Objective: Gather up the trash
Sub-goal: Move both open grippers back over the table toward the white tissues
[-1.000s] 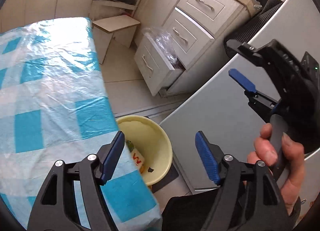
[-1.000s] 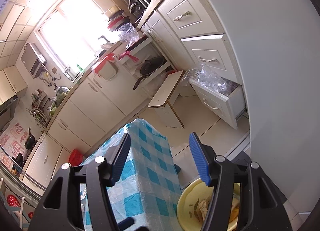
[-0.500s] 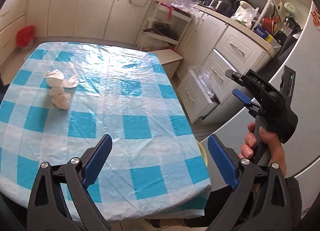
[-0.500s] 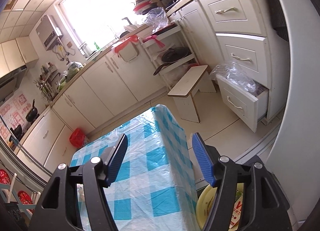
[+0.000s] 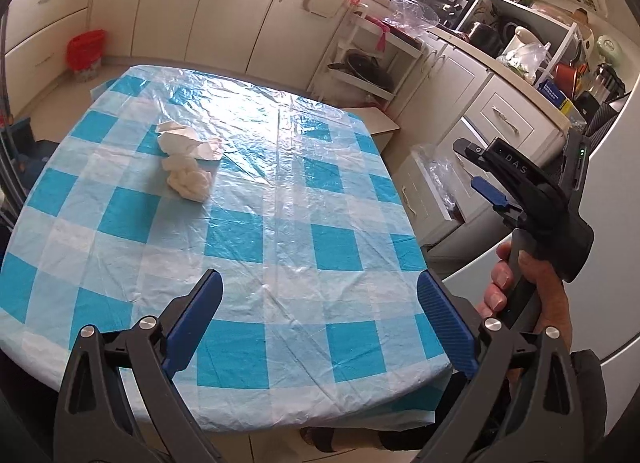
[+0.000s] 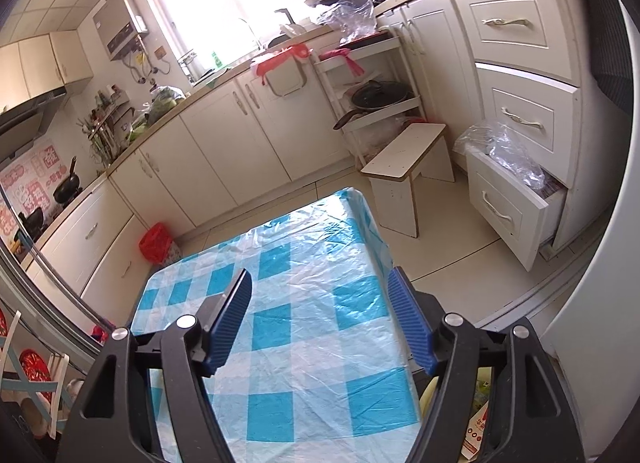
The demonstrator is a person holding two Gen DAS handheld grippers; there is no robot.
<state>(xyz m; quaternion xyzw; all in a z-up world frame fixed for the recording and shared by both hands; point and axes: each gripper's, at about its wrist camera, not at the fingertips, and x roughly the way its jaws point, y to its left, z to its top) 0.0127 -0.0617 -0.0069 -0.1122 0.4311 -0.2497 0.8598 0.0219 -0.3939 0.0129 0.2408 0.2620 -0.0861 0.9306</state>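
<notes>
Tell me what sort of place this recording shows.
A home kitchen, most likely: cream cabinets with drawers, a black frying pan on a white rack, and a table under a blue-and-white checked plastic cloth.

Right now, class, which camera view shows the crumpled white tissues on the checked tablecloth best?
The left wrist view: the crumpled white tissues lie in full sight on the tablecloth, unobstructed. The right wrist view shows only another part of the cloth; no tissues are visible there.
</notes>
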